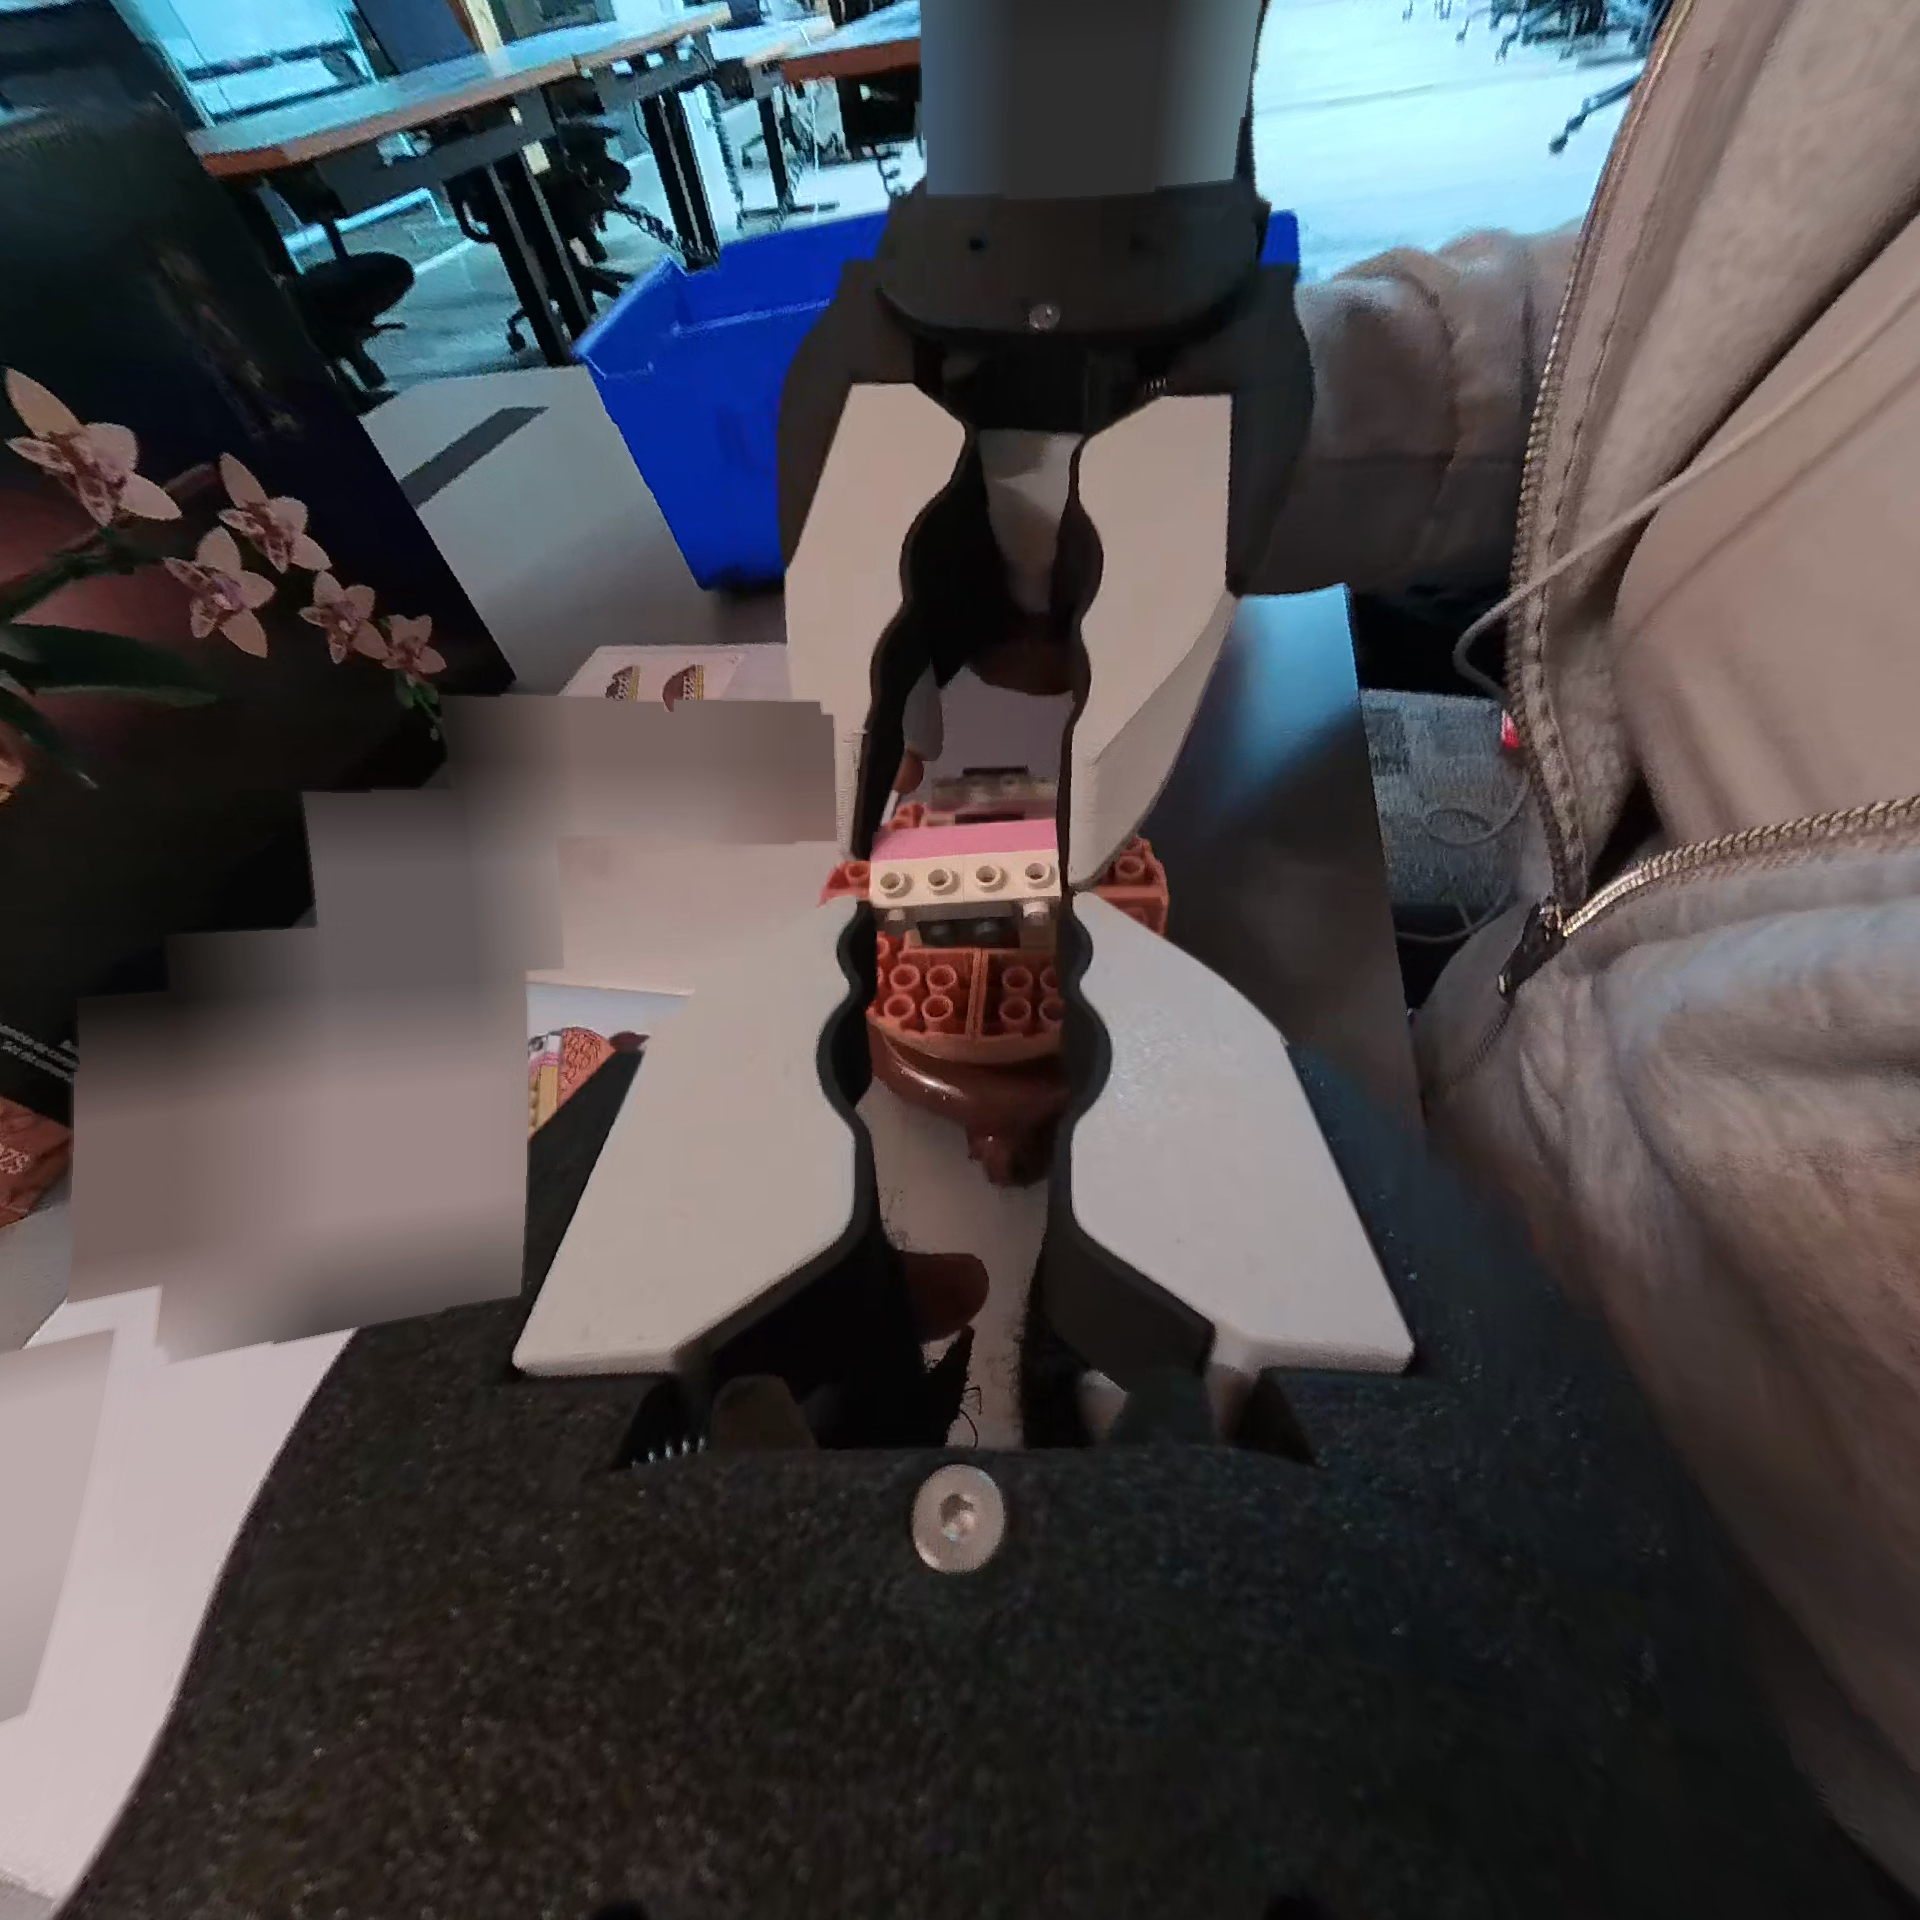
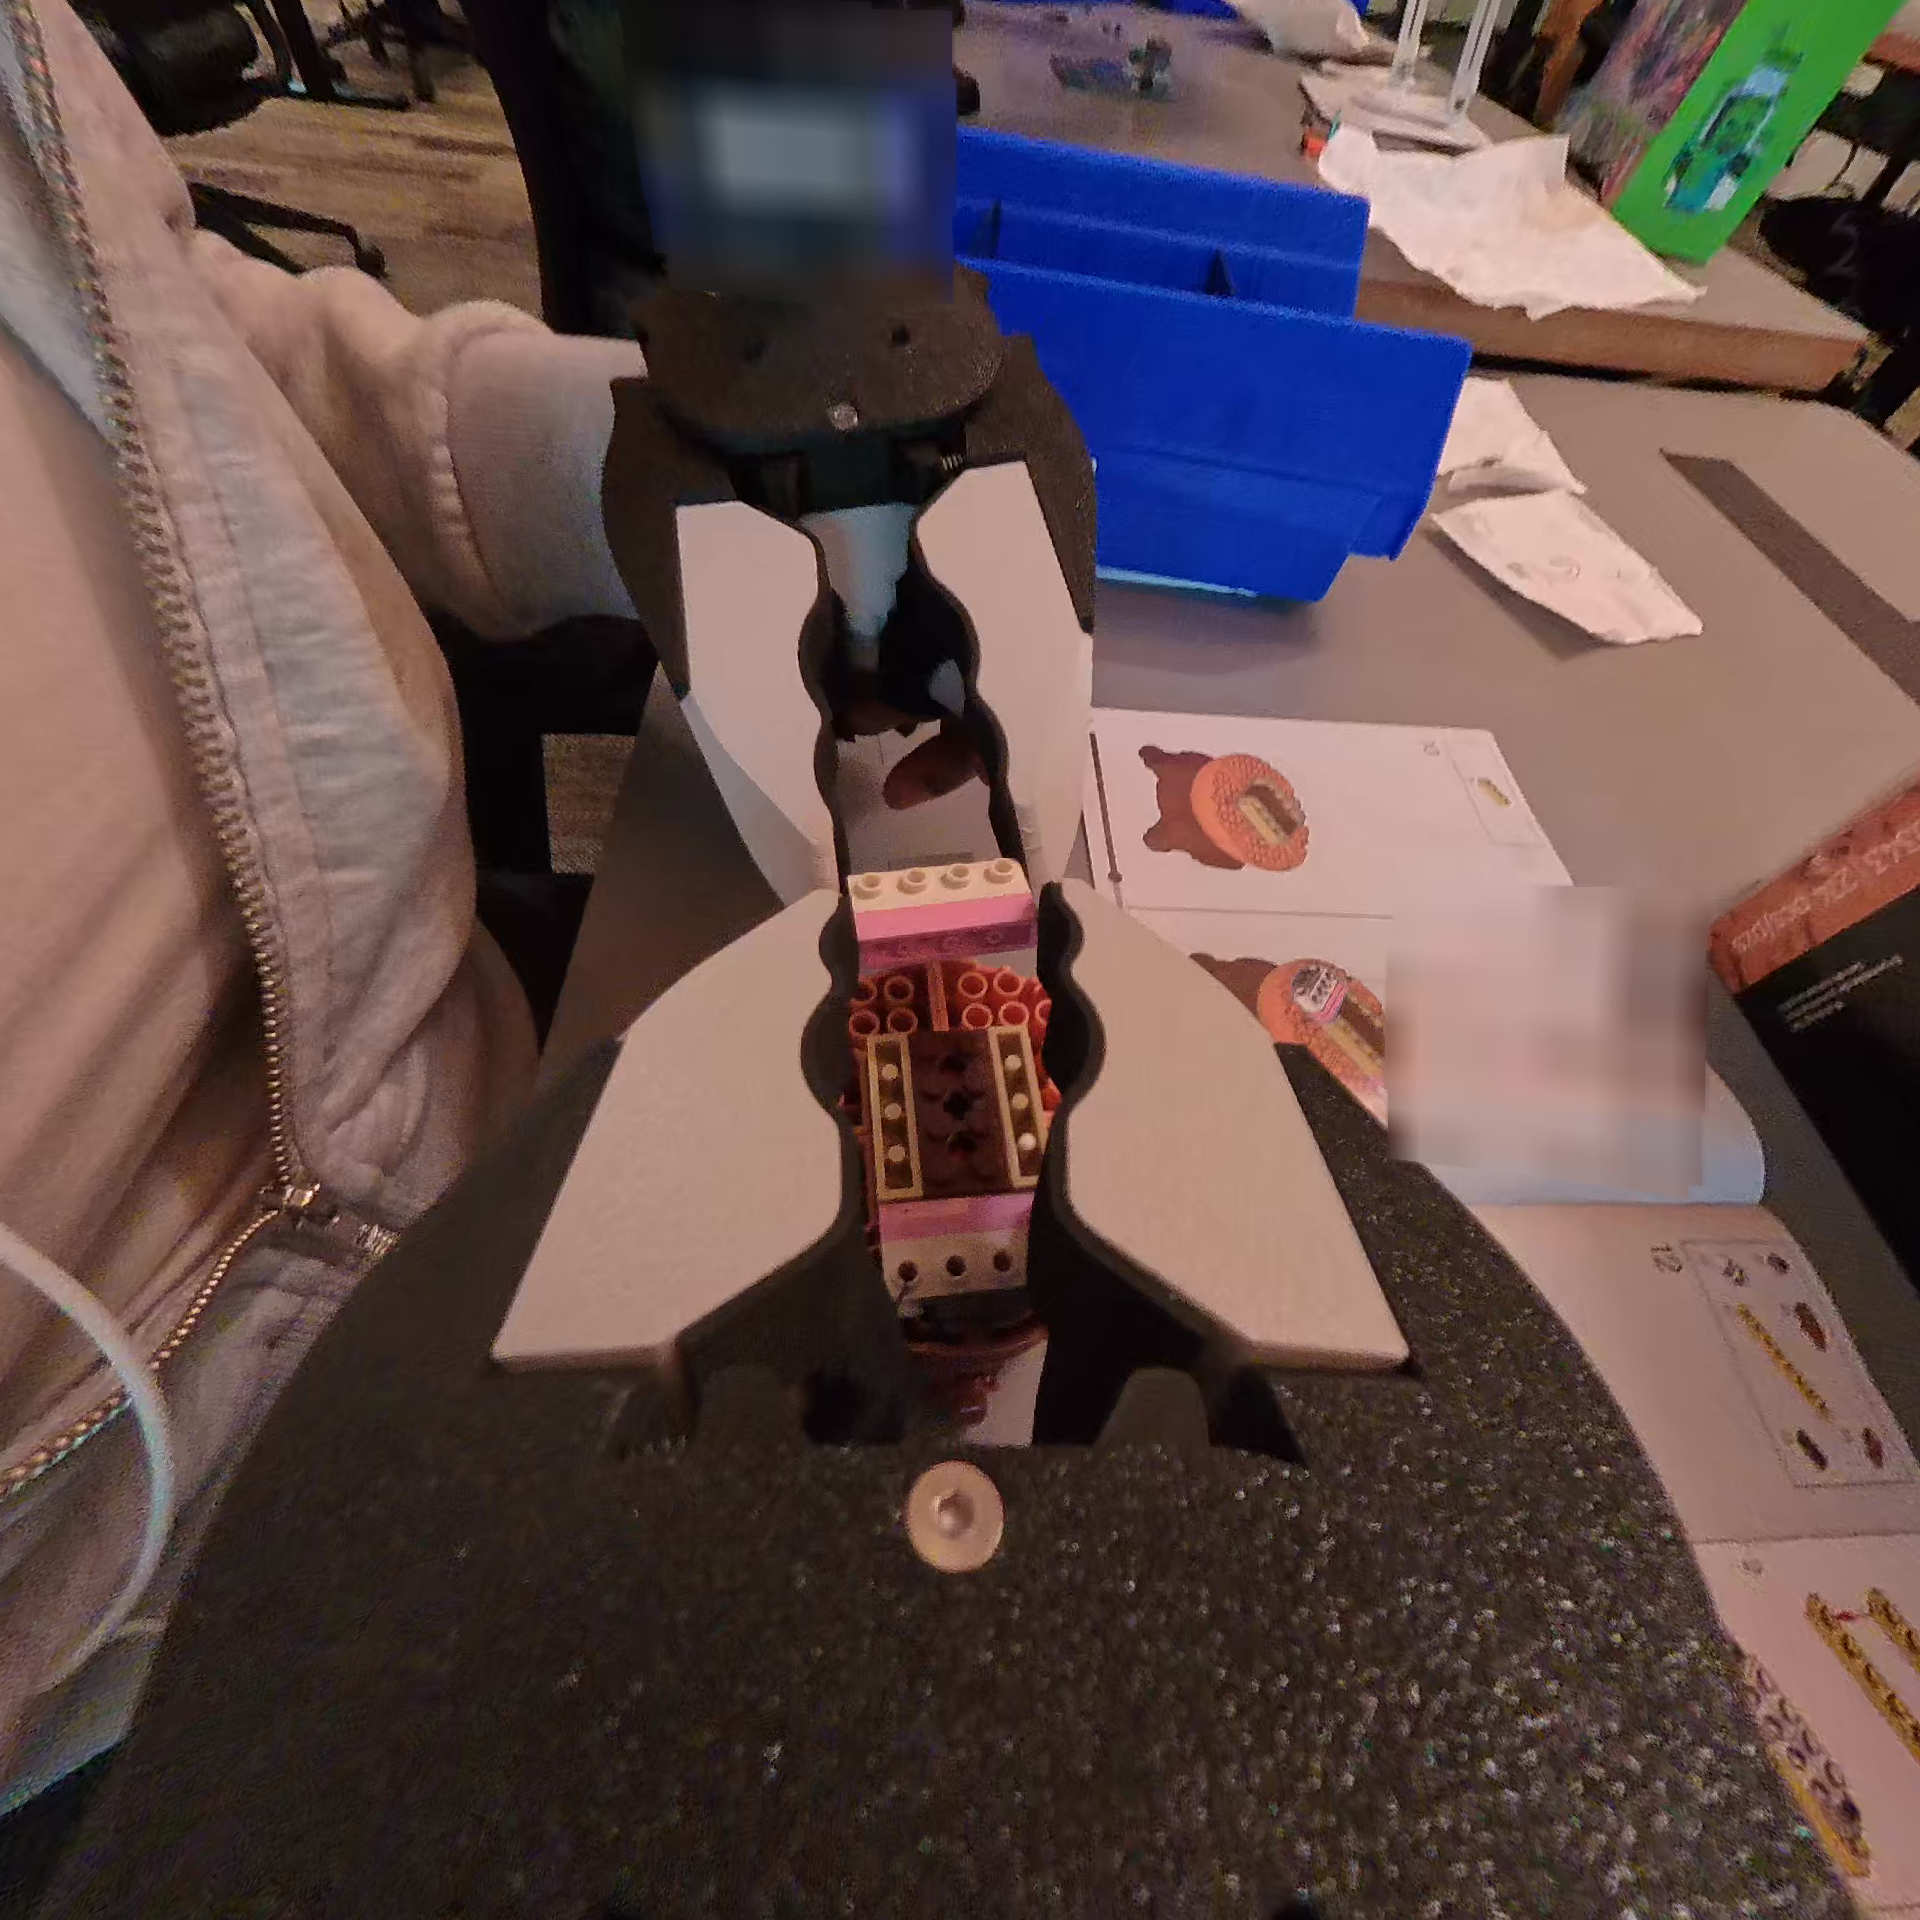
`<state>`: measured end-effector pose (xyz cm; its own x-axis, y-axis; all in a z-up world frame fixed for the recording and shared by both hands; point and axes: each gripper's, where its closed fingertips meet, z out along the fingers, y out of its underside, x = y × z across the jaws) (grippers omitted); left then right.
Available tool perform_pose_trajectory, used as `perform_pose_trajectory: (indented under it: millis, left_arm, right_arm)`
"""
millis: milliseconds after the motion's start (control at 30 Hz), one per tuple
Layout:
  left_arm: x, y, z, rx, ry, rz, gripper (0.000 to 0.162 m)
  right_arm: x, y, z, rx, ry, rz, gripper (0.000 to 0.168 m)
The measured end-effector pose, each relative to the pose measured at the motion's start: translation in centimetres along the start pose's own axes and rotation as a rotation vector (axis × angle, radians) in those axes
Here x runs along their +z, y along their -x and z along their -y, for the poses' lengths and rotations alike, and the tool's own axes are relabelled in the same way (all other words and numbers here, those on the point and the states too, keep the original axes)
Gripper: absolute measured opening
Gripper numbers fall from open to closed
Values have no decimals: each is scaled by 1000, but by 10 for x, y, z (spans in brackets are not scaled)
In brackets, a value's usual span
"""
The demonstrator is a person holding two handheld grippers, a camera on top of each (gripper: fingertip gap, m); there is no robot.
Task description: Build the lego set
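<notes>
Both hand-held grippers, left (image 1: pixel 961 914) and right (image 2: pixel 940 935), grasp the round brown lego build (image 2: pixel 951 1101) (pink-and-cream bricks on top) from opposite sides.

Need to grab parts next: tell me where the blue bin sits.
The blue bin stands on the grey table behind both claws, right of the far claw in the right wrist view, beyond the open booklet.
</notes>
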<state>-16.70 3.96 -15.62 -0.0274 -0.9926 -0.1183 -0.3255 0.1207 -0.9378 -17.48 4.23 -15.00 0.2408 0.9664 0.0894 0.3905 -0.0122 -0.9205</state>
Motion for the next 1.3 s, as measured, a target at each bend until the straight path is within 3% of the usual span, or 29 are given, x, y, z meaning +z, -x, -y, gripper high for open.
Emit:
perform_pose_trajectory:
  millis: [200,600,1133,1300]
  left_arm:
    - [2,0,-19,87,139,-39,32]
    - [8,-3,-22,11,301,-144,32]
    - [8,-3,-23,-21,267,-150,32]
    - [8,-4,-23,-43,237,-149,32]
  right_arm:
    - [-12,-1,-4,39,15,-10,30]
    - [-2,-3,-21,-14,238,0,27]
    - [4,1,-27,24,510,192,30]
    - [4,2,-31,35,602,204,41]
